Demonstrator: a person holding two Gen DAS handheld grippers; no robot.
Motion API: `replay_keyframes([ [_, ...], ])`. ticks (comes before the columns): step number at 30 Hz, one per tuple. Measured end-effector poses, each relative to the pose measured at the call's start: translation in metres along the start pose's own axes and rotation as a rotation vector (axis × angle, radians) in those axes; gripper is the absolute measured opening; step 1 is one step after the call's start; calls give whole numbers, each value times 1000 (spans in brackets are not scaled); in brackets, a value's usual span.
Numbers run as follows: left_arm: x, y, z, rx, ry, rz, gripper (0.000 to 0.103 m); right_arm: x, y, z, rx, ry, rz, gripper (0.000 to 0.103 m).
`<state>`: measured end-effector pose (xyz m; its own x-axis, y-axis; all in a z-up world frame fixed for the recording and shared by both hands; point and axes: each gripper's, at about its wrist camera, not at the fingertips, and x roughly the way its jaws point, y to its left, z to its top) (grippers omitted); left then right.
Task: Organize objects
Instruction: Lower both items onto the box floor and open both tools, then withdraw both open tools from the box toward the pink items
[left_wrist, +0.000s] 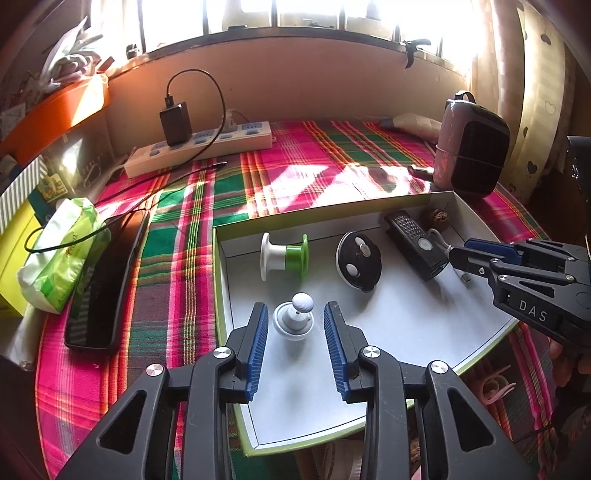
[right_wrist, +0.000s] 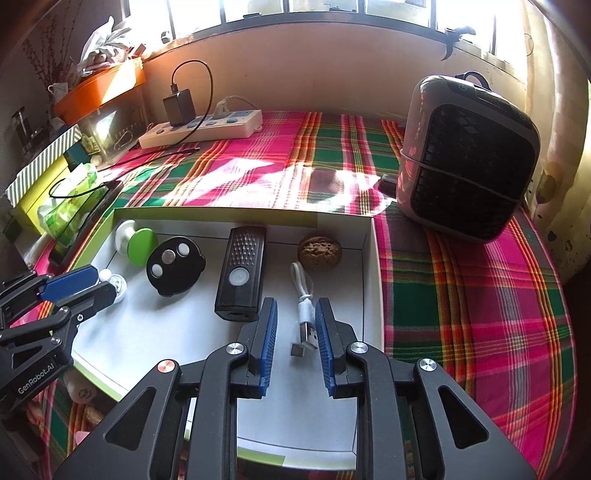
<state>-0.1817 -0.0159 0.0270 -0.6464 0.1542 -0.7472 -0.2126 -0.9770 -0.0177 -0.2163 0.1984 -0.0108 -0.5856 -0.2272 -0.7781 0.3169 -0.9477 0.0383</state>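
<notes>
Both grippers open | left gripper (left_wrist: 295, 321) straddles white knob (left_wrist: 293, 317) | right gripper (right_wrist: 295, 317) straddles USB cable (right_wrist: 304, 306) | plaid tablecloth (right_wrist: 461, 288), sunlit window (left_wrist: 295, 14)

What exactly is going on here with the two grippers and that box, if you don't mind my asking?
A person is tidying small items in a shallow white box on a plaid cloth. The left gripper has its jaws open around a small white knob-shaped piece, not pressing it. The right gripper has its jaws open beside a short white USB cable lying in the box. A black remote, a round black disc, a green-and-white spool and a walnut are also in it.
</notes>
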Motion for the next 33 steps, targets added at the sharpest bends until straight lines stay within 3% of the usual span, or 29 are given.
replay_keyframes([
  [4, -7, 0, -2, -1, -7, 5, 30, -5, 4, -2, -9, -10, 2, 28],
  [22, -46, 2, -19, -15, -56, 22, 30, -42, 17, -19, -8, -73, 18, 29],
  [33, -68, 10, -42, -58, -70, -8, 32, -71, 17, -47, 9, -113, 32, 29],
])
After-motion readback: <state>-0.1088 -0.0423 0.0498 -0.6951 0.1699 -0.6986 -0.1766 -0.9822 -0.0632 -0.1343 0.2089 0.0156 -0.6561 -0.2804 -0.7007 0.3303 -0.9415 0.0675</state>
